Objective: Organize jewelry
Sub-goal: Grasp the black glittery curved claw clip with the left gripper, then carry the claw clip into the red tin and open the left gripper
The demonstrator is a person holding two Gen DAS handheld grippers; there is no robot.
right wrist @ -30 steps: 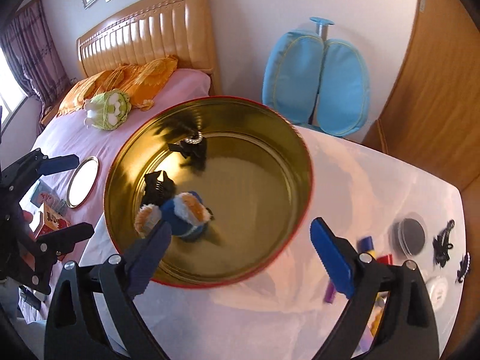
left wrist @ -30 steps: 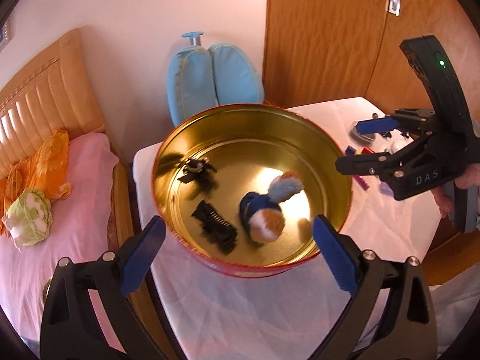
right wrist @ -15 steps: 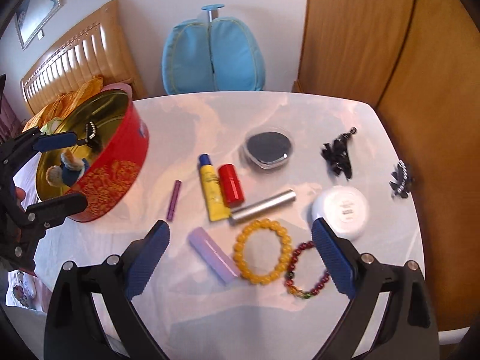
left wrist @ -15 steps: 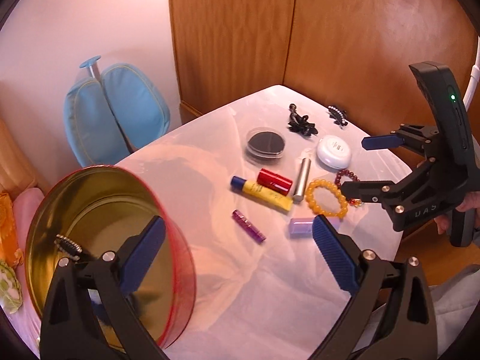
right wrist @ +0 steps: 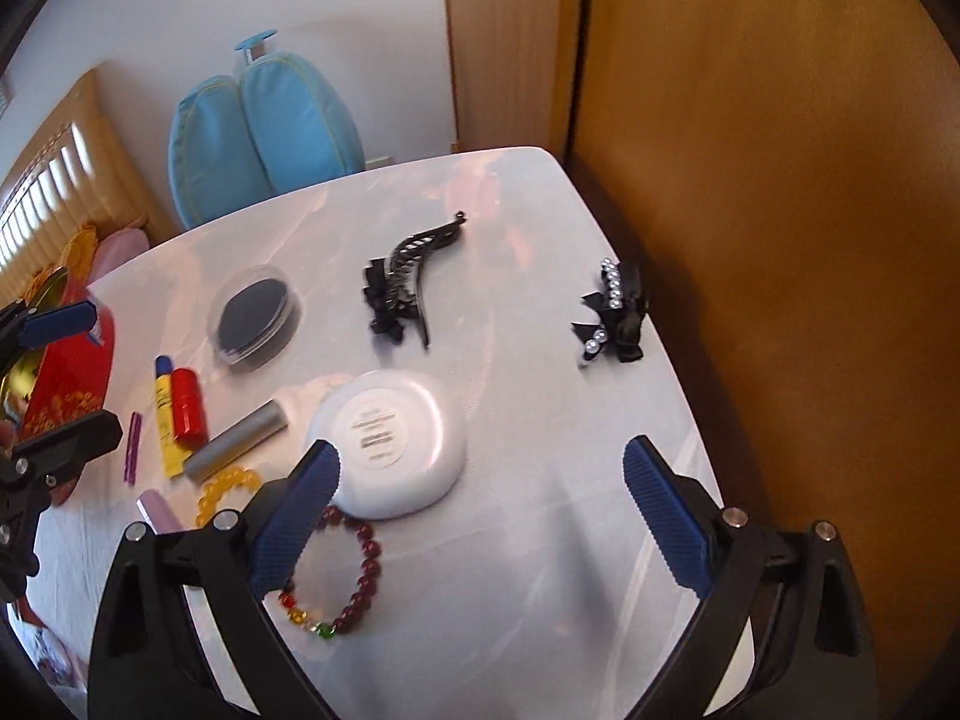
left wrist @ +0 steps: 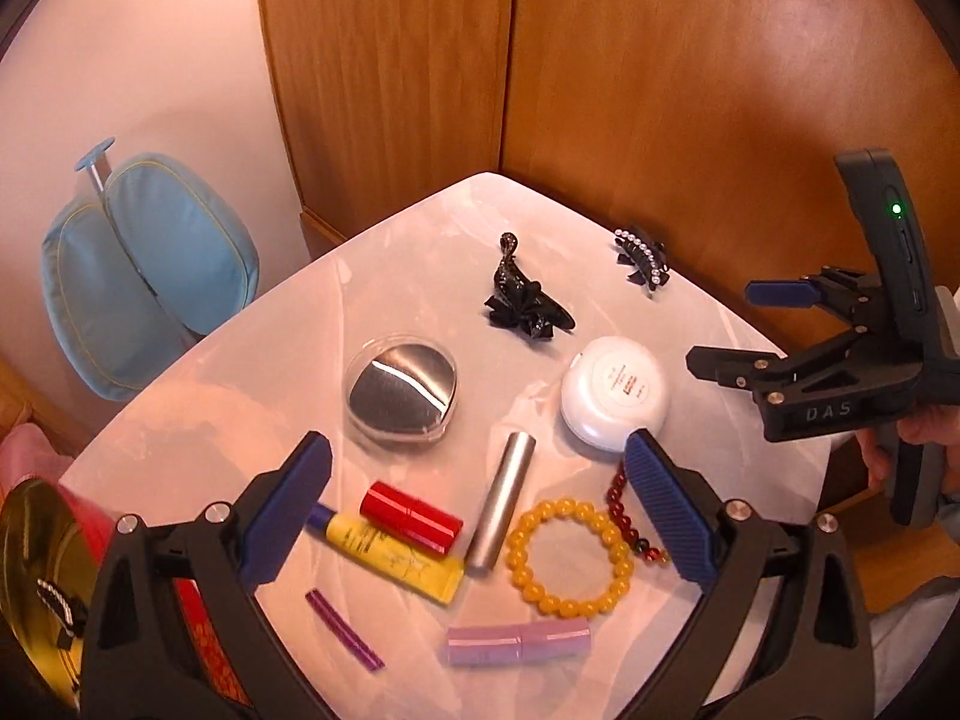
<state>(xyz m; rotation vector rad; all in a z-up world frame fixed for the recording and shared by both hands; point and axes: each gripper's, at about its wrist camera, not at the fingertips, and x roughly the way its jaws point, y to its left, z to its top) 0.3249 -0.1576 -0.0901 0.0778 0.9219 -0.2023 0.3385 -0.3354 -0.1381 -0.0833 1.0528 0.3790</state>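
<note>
Left wrist view has swung off the tin (left wrist: 36,570) onto the tabletop (left wrist: 252,396) — both grippers, left (left wrist: 474,510) and right (right wrist: 480,516), gape wide and empty; bracelets (left wrist: 570,558) and hair clips (right wrist: 615,312) lie loose, so another pick seems next.

Glossy yellow bead bracelet (left wrist: 569,558), brushed-metal tube (left wrist: 501,498), smooth white table (left wrist: 240,420)
</note>
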